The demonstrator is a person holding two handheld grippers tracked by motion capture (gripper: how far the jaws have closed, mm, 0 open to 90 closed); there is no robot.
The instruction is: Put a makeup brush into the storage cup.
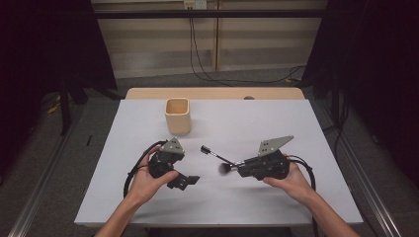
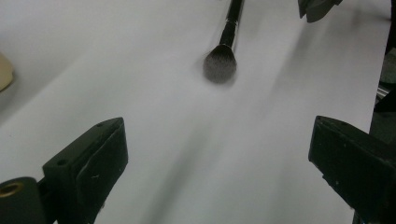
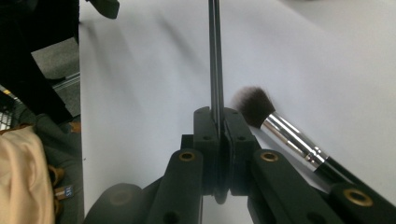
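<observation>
My right gripper [image 1: 240,168] points left and is shut on a thin black brush handle [image 1: 217,156], whose small head reaches toward the table's middle. In the right gripper view the handle [image 3: 215,56] runs straight up from between the pressed jaws [image 3: 217,116]. Just in front of those jaws lies a fluffy dark-bristled brush [image 1: 225,169] with a silver ferrule [image 3: 289,137]; its handle runs back beside and under that gripper. My left gripper [image 1: 184,180] rests low on the table to the left, open with nothing between its jaws [image 2: 217,158]. The fluffy brush [image 2: 220,64] lies ahead of it.
A beige square cup [image 1: 178,116] stands upright behind the left gripper, its edge at the left of the left gripper view [image 2: 3,72]. The white tabletop [image 1: 257,123] has bare room at the right and the front. Cables hang on the far wall.
</observation>
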